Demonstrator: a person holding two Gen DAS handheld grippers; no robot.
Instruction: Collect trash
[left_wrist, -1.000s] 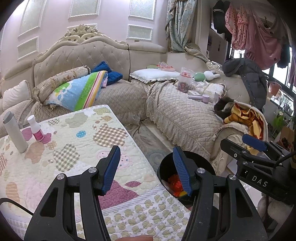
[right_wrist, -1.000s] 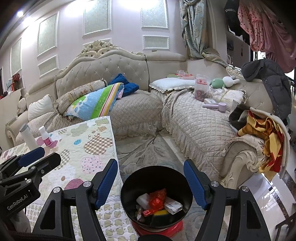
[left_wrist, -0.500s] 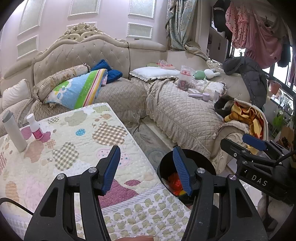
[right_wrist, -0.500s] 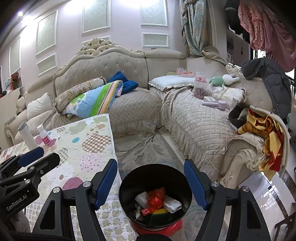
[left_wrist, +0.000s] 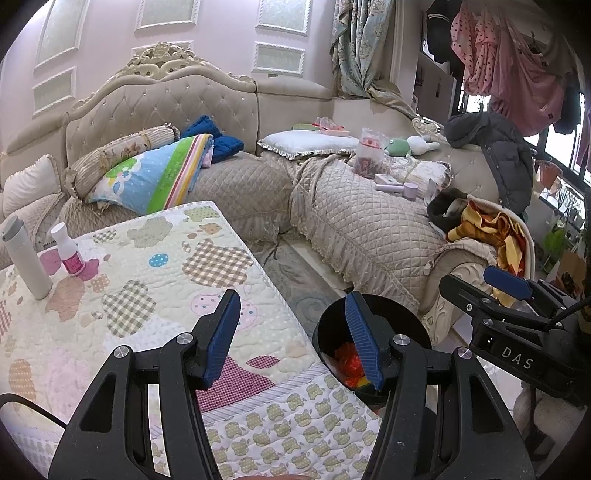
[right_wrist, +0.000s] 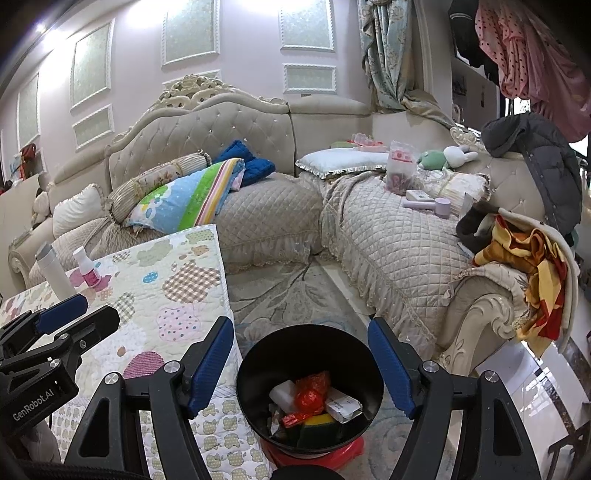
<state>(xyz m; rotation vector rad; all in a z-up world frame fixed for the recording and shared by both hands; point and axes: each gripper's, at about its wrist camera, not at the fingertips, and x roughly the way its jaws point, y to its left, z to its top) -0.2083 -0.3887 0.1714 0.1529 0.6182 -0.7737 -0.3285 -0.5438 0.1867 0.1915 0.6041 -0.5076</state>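
While R gripper (right_wrist: 301, 360) gapes empty — bin (right_wrist: 258, 354) below, trash in.

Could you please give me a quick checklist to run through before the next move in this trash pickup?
1. Left claw free, nothing between its fingers: ok.
2. Right claw free, open above the bin: ok.
3. Black bin upright beside the table, with room above the wrappers inside: ok.
4. Trash left on the quilted table: cannot tell; only a white flask and a pink bottle stand there, and neither looks like trash.
5. The two claws apart from each other: ok.
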